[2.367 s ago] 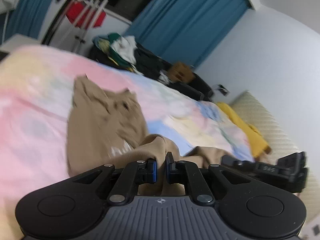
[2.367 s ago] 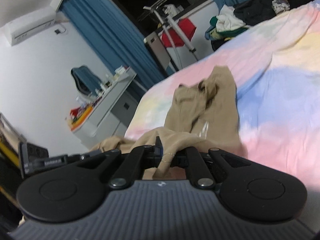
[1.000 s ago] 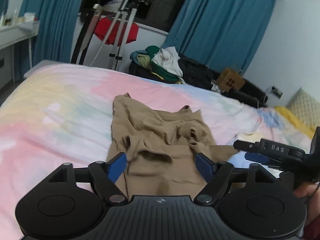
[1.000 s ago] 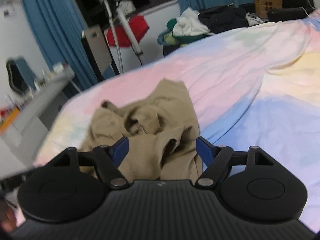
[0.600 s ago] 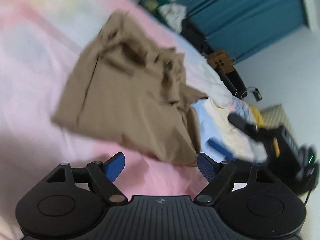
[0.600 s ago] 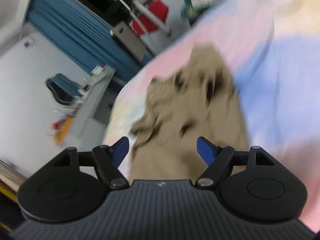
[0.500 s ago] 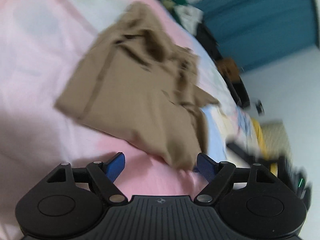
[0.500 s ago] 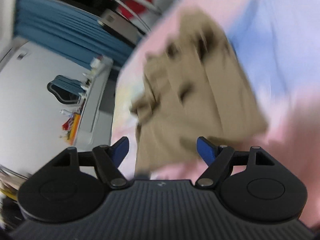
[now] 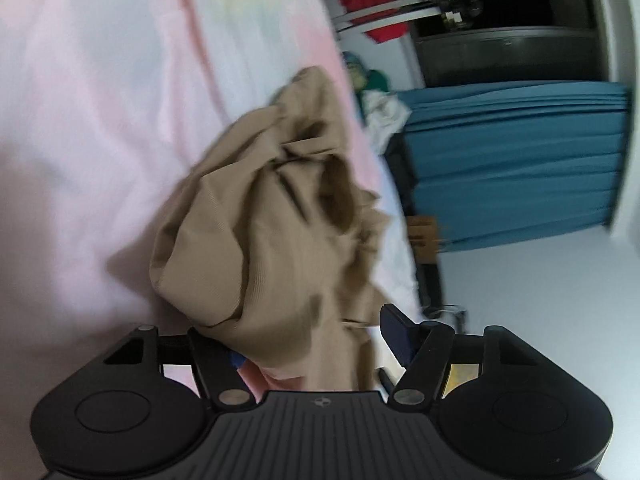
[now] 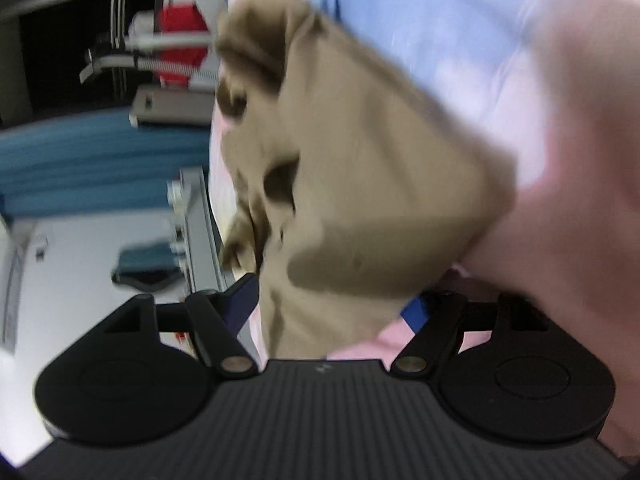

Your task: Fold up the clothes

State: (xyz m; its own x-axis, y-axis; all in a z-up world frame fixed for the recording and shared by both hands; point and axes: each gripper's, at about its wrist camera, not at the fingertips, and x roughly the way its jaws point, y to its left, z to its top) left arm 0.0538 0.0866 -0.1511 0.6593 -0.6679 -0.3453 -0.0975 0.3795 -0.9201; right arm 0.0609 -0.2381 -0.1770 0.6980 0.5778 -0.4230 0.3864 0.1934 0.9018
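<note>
A tan shirt (image 9: 276, 236) lies crumpled on a pastel pink and blue bed sheet (image 9: 92, 128). My left gripper (image 9: 316, 336) is open, its jaws wide apart around the shirt's near edge; the cloth hides most of the left blue pad. In the right wrist view the same tan shirt (image 10: 360, 184) fills the middle, blurred. My right gripper (image 10: 332, 300) is open too, its jaws on either side of the shirt's near folded edge. Both views are rolled sideways. Neither gripper pinches the cloth.
Blue curtains (image 9: 516, 164) and a drying rack with a red garment (image 9: 380, 4) stand beyond the bed. A pile of clothes (image 9: 380, 100) lies past the bed's far edge. A white desk (image 10: 196, 216) and a chair (image 10: 144, 264) stand off the bed's side.
Both grippers let go of the shirt earlier and stay open. They have rolled sideways and come down close to the shirt's near edge, which now lies between each pair of jaws.
</note>
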